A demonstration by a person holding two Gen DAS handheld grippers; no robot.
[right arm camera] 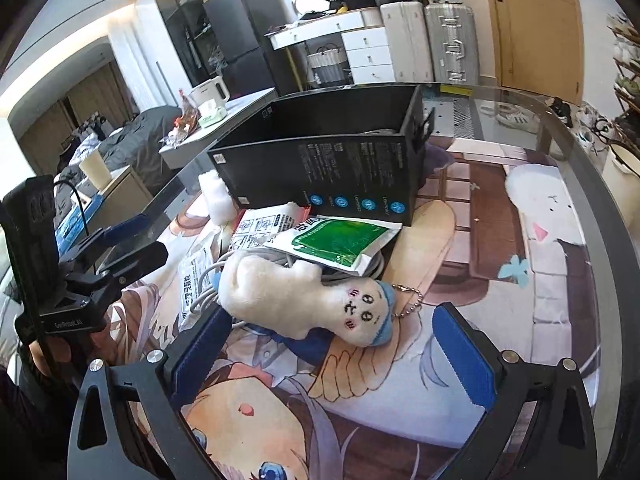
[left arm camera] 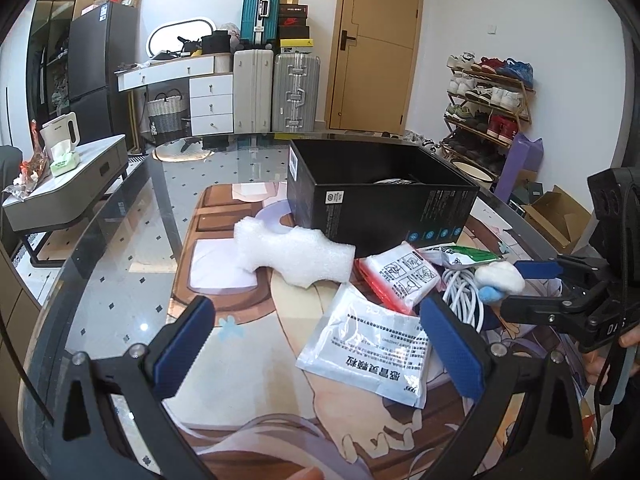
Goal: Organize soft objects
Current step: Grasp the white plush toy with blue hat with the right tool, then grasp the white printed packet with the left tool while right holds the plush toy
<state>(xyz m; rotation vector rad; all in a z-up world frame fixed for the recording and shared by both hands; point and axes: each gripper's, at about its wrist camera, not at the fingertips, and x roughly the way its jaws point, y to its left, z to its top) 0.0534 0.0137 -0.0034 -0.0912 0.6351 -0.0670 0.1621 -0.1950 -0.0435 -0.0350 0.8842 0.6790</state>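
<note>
A white plush toy with a blue cap and a bead chain lies on the printed mat, between the open fingers of my right gripper. It also shows in the left wrist view. My left gripper is open and empty above a white sachet. A white foam piece lies left of the open black box. A red-edged white packet, a green pouch and a white cable lie in a heap by the box.
The round glass table carries the printed mat. My right gripper shows in the left wrist view; my left gripper shows in the right wrist view. A low side table stands at the left.
</note>
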